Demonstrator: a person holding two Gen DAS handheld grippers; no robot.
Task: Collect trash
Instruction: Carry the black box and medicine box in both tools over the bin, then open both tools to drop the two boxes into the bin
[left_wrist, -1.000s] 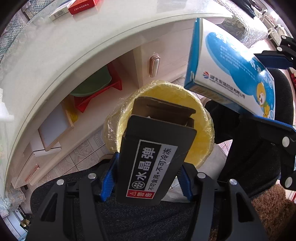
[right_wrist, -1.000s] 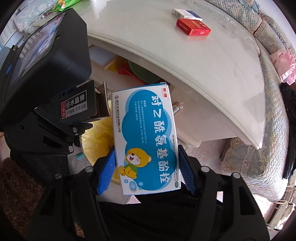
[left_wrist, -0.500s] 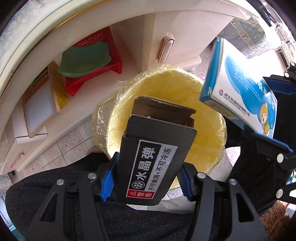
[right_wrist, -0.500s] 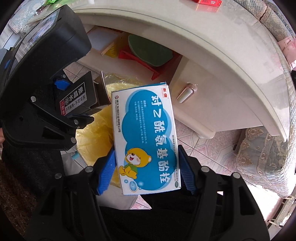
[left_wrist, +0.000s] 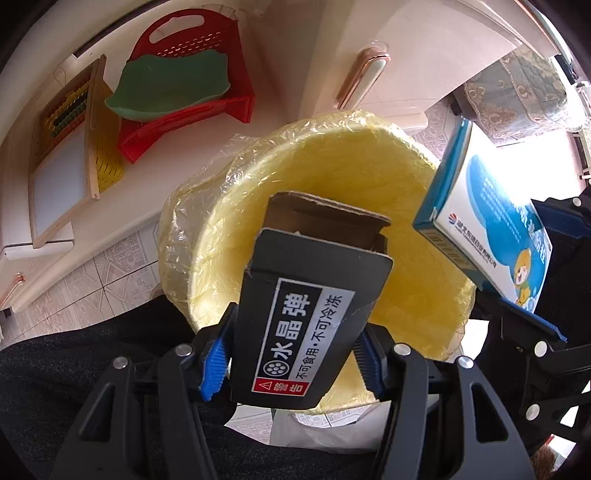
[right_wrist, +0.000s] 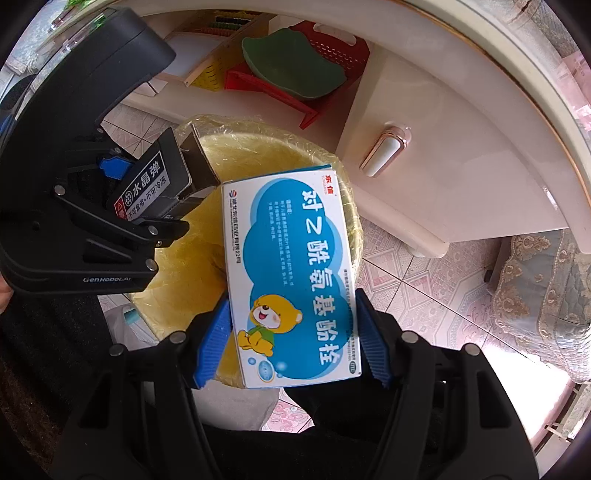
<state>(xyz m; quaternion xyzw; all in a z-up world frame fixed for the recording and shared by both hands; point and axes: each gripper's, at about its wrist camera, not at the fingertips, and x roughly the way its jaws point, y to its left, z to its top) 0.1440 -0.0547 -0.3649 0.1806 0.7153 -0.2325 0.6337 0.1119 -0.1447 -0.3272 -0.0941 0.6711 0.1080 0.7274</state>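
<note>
A: Two sets of fingers are each pinching one box. The left gripper (left_wrist: 291, 360) is squeezing the black carton (left_wrist: 310, 325) between its blue pads (left_wrist: 213, 363), torn flap pointing down. The right gripper (right_wrist: 291, 341) is clamping the blue medicine box (right_wrist: 291, 280) by its long sides.

B: And both boxes are hanging over the bin?

A: The carton is sitting squarely above the yellow bin (left_wrist: 332, 177), well inside the rim of its clear liner. The medicine box is hanging over the bin's right edge in the right wrist view, part of it above the tiled floor (right_wrist: 424, 288).

B: So what is the release asking for?

A: I am judging the carton ready to drop once its fingers spread. The medicine box, I am thinking, is needing a nudge toward the bin's middle first, or it may clip the rim and tumble out. Opening the fingers fully is helping too, since ribbed pads can drag on cardboard.

B: Anything crowding them?

A: The two grippers are working close together, and the cabinet (right_wrist: 443, 155) with the red basket (left_wrist: 207, 66) is standing just behind the bin.
</note>
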